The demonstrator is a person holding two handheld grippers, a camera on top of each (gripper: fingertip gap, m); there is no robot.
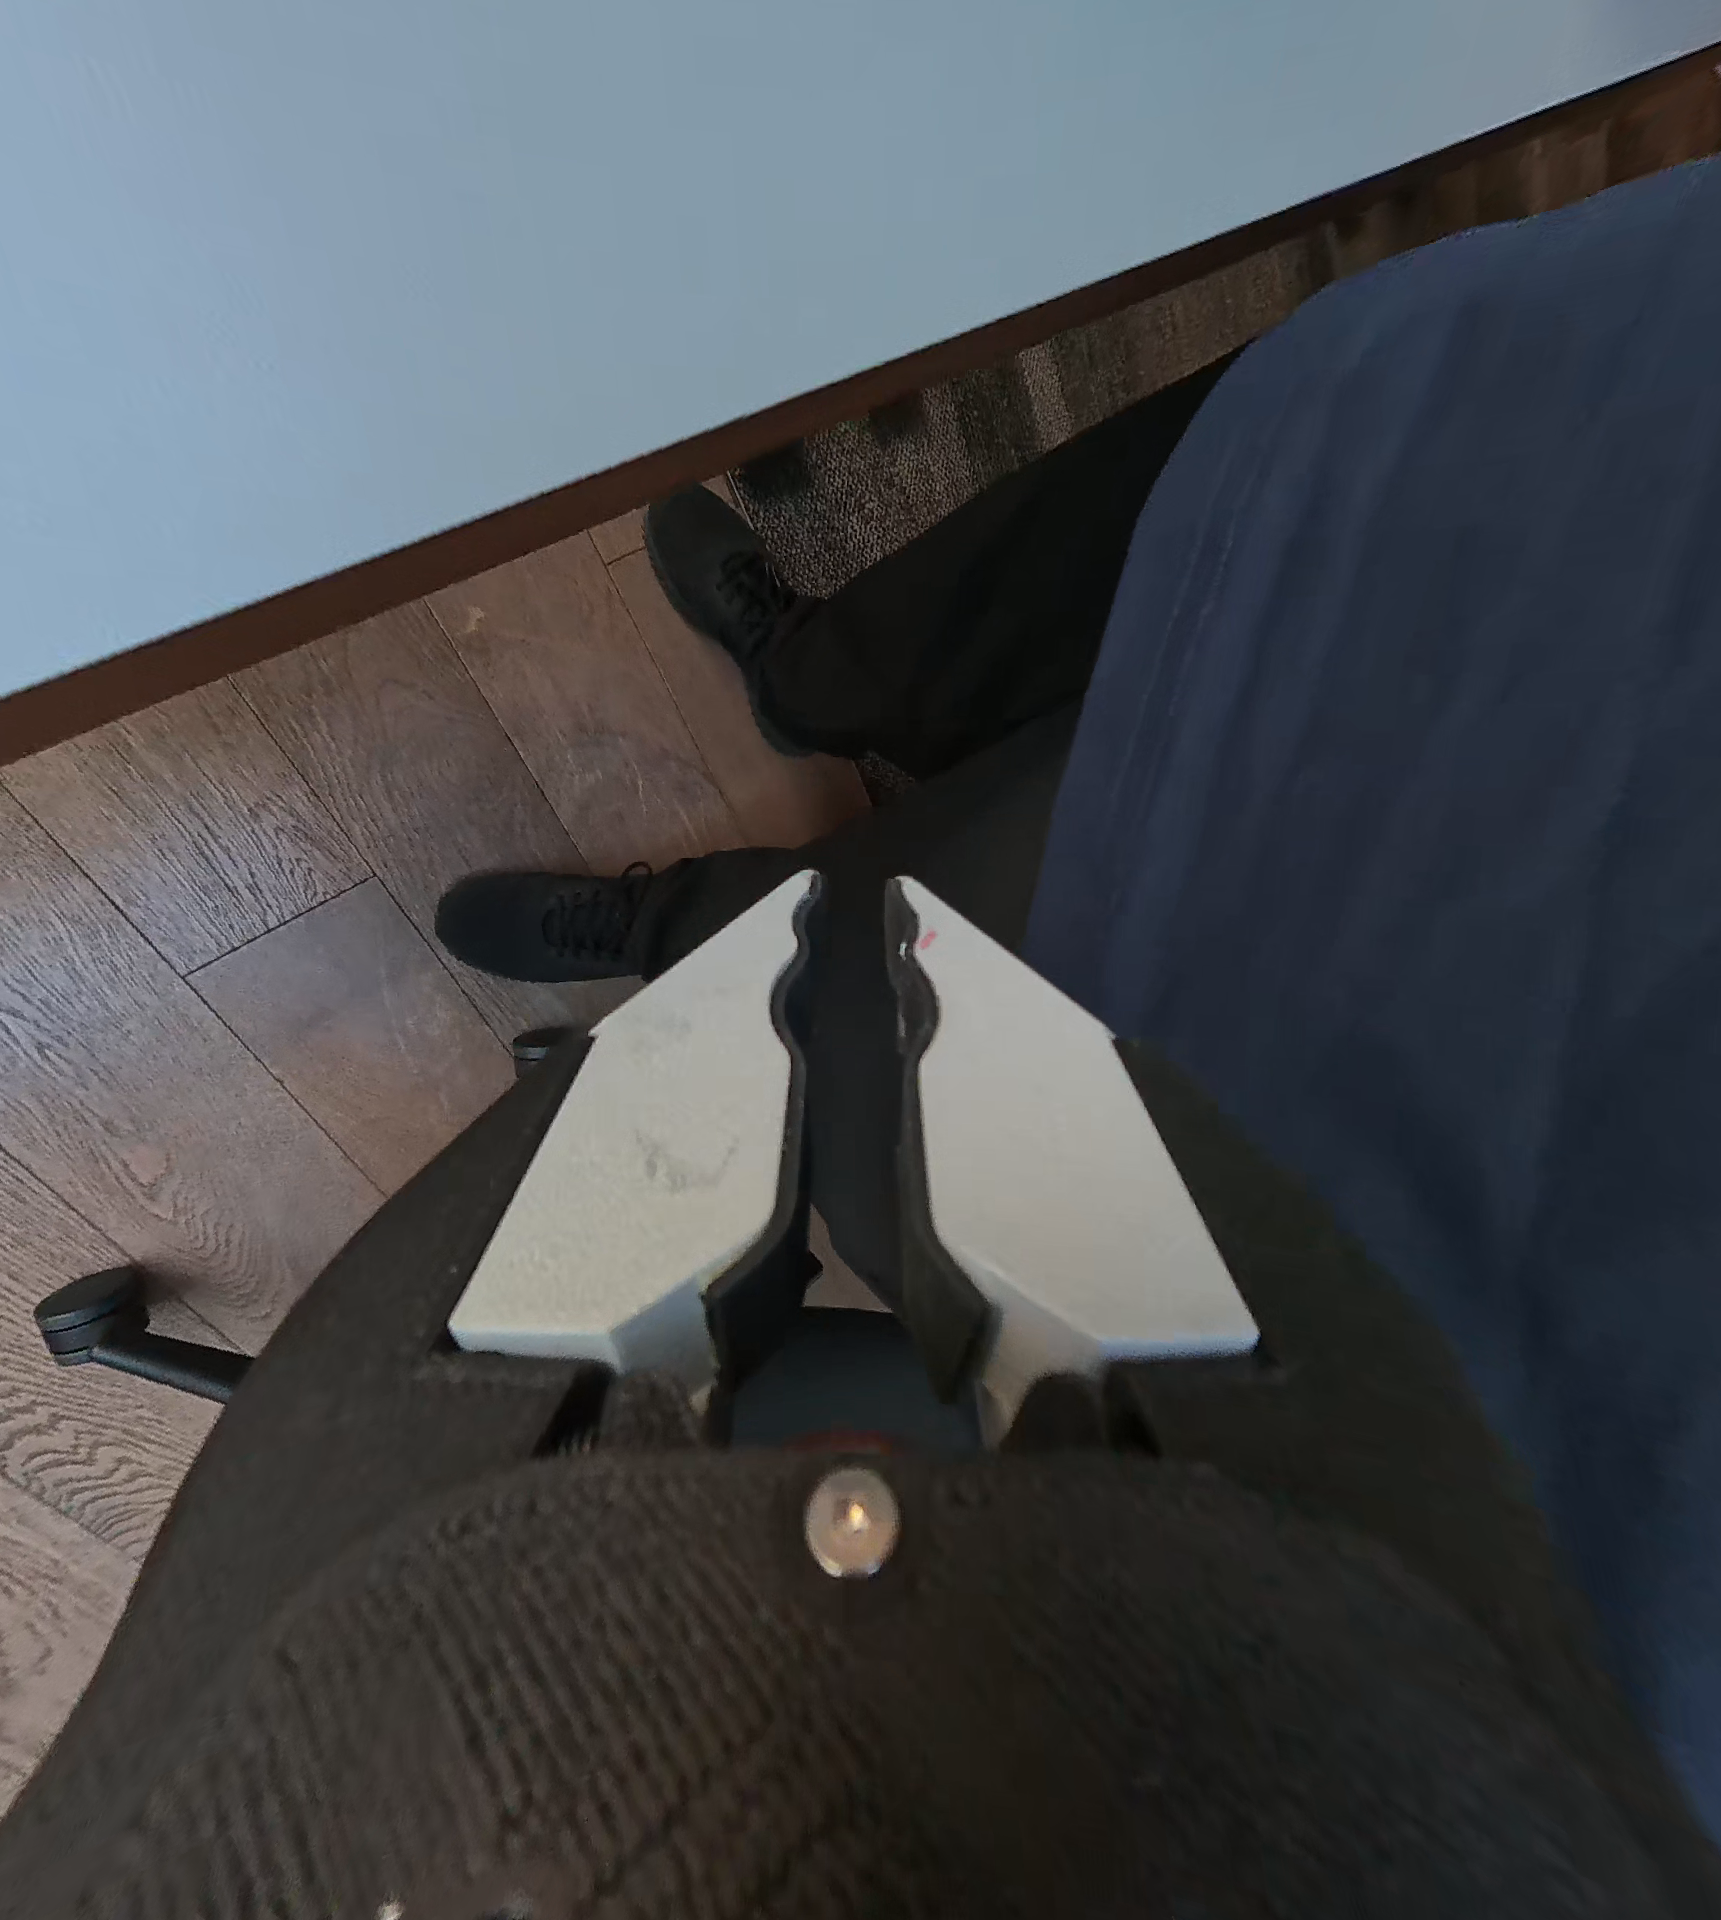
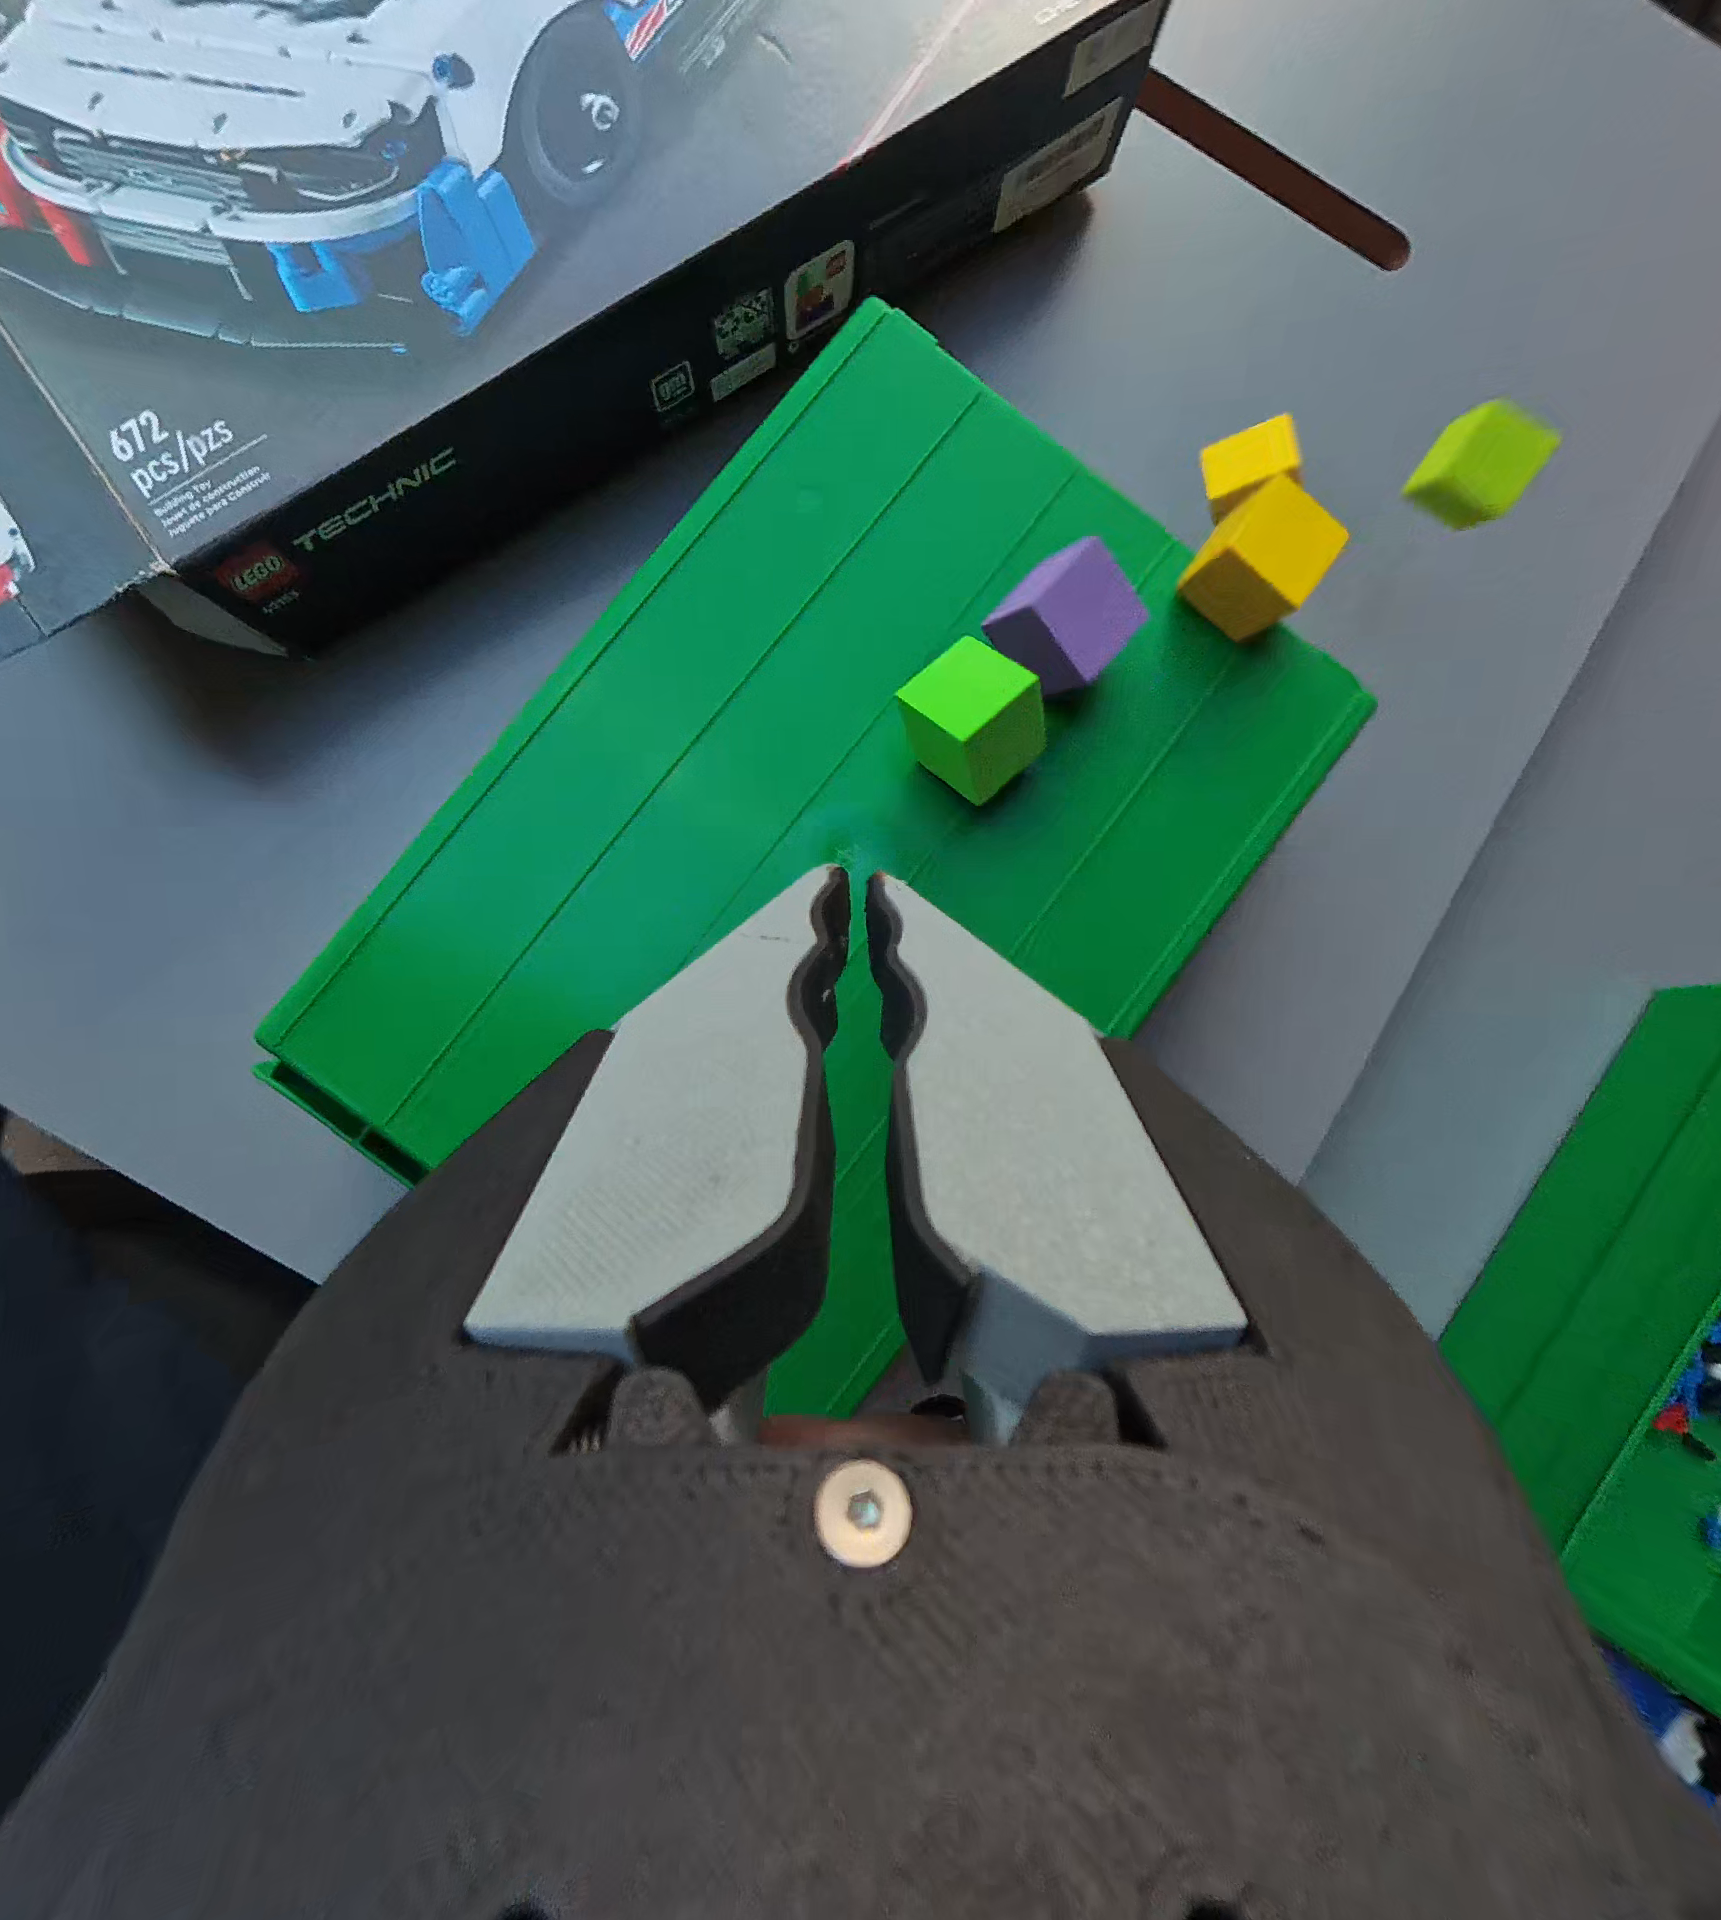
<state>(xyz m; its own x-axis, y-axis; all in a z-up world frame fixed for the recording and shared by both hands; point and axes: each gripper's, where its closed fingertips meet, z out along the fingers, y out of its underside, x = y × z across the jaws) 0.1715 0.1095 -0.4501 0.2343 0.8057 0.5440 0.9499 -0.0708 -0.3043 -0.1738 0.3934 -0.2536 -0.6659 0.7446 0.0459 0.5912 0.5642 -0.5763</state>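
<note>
Two grippers: one works above the tabletop (image 2: 1458,156), the other hangs below its edge.
Right gripper (image 2: 854,883): its fingers (image 2: 814,966) stand nearly closed, with only a thin slit between the tips, and nothing is held; they hover over the near part of a flat green tray (image 2: 627,779).
Nearest cube: a bright green cube (image 2: 970,717) rests on the tray just ahead of the fingertips and slightly to their right, apart from them.
Other cubes: a purple cube (image 2: 1069,613) touches or almost touches the green one on its far side; two yellow cubes (image 2: 1261,551) sit at the tray's far edge; a lime cube (image 2: 1479,462) looks blurred beyond them.
Line of cubes: it runs diagonally away to the right of the fingers.
Surroundings: a printed toy box (image 2: 368,260) lies left of the tray; a second green tray (image 2: 1614,1247) with small parts lies at right.
Left gripper (image 1: 856,894): fingers slightly apart, empty, pointing at the wooden floor (image 1: 212,935) beside a black shoe (image 1: 544,925) and a person's blue clothing (image 1: 1458,831), well away from the cubes.
Nearer arm: the right one.
</note>
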